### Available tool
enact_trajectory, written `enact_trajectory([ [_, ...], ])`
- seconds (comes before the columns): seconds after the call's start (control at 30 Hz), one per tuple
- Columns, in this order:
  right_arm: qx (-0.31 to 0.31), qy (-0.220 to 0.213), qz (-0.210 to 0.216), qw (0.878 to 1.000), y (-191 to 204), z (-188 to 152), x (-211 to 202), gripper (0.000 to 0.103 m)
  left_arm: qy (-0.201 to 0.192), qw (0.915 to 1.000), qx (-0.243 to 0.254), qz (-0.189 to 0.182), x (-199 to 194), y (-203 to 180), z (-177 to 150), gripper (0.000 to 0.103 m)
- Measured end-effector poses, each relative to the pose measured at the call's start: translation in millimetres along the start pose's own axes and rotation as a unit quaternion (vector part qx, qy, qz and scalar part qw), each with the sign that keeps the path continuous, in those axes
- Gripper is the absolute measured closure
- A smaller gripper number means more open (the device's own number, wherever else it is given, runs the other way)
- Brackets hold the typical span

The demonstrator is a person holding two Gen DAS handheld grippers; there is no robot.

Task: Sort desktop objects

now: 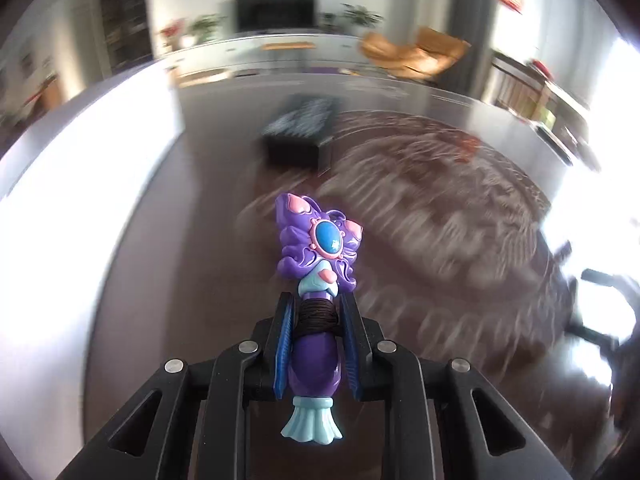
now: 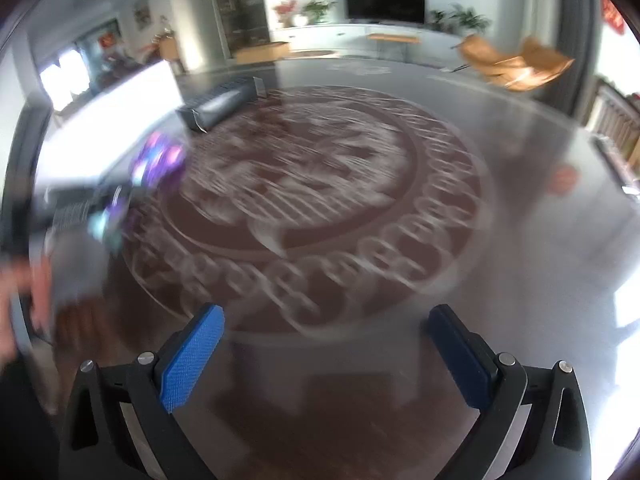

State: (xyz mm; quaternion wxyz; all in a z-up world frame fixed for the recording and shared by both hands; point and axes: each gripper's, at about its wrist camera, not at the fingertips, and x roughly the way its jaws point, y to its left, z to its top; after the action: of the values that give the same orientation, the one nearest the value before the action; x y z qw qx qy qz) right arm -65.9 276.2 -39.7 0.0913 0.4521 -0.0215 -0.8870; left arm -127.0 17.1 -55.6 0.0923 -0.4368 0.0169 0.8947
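Observation:
A purple toy wand (image 1: 318,248), with a blue gem, pink hearts and a pale blue flared base, stands between the blue pads of my left gripper (image 1: 316,316). The jaws are shut on its dark thread-wrapped neck and hold it above the table. In the right wrist view the same wand (image 2: 160,160) shows as a purple blur at the left, carried by the left gripper. My right gripper (image 2: 324,320) hangs open over the table with nothing between its blue pads (image 2: 192,360). A hand (image 2: 24,292) shows at the left edge.
A dark glass table (image 2: 520,240) lies over a round brown patterned rug (image 2: 304,200). A dark box (image 1: 300,128) sits at the table's far side, seen also as the box (image 2: 220,104). A small red object (image 2: 564,178) lies far right. A bright white surface (image 1: 88,152) lies left.

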Motion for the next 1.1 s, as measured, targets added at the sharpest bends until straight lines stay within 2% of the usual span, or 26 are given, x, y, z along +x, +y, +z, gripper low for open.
enact_trajectory([
  [0.1, -0.005, -0.02, 0.051, 0.998, 29, 54, 20, 0.001, -0.002, 0.9989, -0.045, 0.012, -17, 31, -19, 0.081],
  [0.13, -0.011, -0.031, 0.068, 0.997, 46, 85, 34, 0.001, -0.001, 0.9984, -0.056, 0.013, -18, 38, -21, 0.081],
  [0.2, -0.015, -0.042, 0.075, 0.996, 70, 129, 58, 0.001, -0.007, 0.9976, -0.066, 0.018, -24, 46, -29, 0.081],
  [0.27, 0.016, -0.03, 0.078, 0.996, 89, 177, 95, 0.001, -0.012, 0.9976, -0.063, 0.025, -26, 46, -33, 0.081],
  [0.3, 0.051, -0.007, 0.07, 0.996, 95, 199, 119, 0.001, -0.013, 0.9976, -0.061, 0.03, -26, 44, -34, 0.081],
  [0.43, 0.151, 0.05, 0.029, 0.987, 107, 234, 179, 0.0, -0.017, 0.9972, -0.065, 0.032, -26, 41, -34, 0.08],
  [0.5, 0.129, 0.057, -0.006, 0.99, 121, 241, 190, 0.002, -0.019, 0.9964, -0.08, 0.023, -27, 47, -34, 0.08],
  [0.53, 0.101, 0.066, -0.024, 0.992, 130, 242, 195, 0.012, -0.02, 0.9959, -0.086, 0.018, -28, 50, -35, 0.081],
  [0.57, 0.082, 0.062, -0.04, 0.994, 135, 240, 194, 0.022, -0.02, 0.9958, -0.088, 0.015, -27, 51, -34, 0.081],
  [0.6, 0.064, 0.052, -0.054, 0.995, 138, 236, 191, 0.039, -0.02, 0.9958, -0.088, 0.016, -28, 51, -35, 0.081],
  [0.63, 0.038, 0.043, -0.059, 0.997, 139, 230, 186, 0.043, -0.02, 0.996, -0.085, 0.019, -28, 50, -35, 0.08],
  [0.7, 0.009, 0.036, -0.051, 0.998, 136, 218, 177, 0.043, -0.019, 0.9963, -0.082, 0.017, -27, 48, -34, 0.08],
  [0.83, -0.021, 0.021, -0.035, 0.999, 112, 169, 139, 0.043, -0.017, 0.9977, -0.064, 0.014, -28, 40, -34, 0.081],
  [0.97, -0.072, 0.007, -0.037, 0.997, 84, 92, 81, 0.043, -0.015, 0.9989, -0.043, 0.003, -28, 24, -36, 0.081],
  [1.1, -0.067, -0.004, -0.048, 0.997, 42, 27, 17, 0.043, -0.012, 0.9994, -0.025, -0.019, -26, -9, -36, 0.081],
])
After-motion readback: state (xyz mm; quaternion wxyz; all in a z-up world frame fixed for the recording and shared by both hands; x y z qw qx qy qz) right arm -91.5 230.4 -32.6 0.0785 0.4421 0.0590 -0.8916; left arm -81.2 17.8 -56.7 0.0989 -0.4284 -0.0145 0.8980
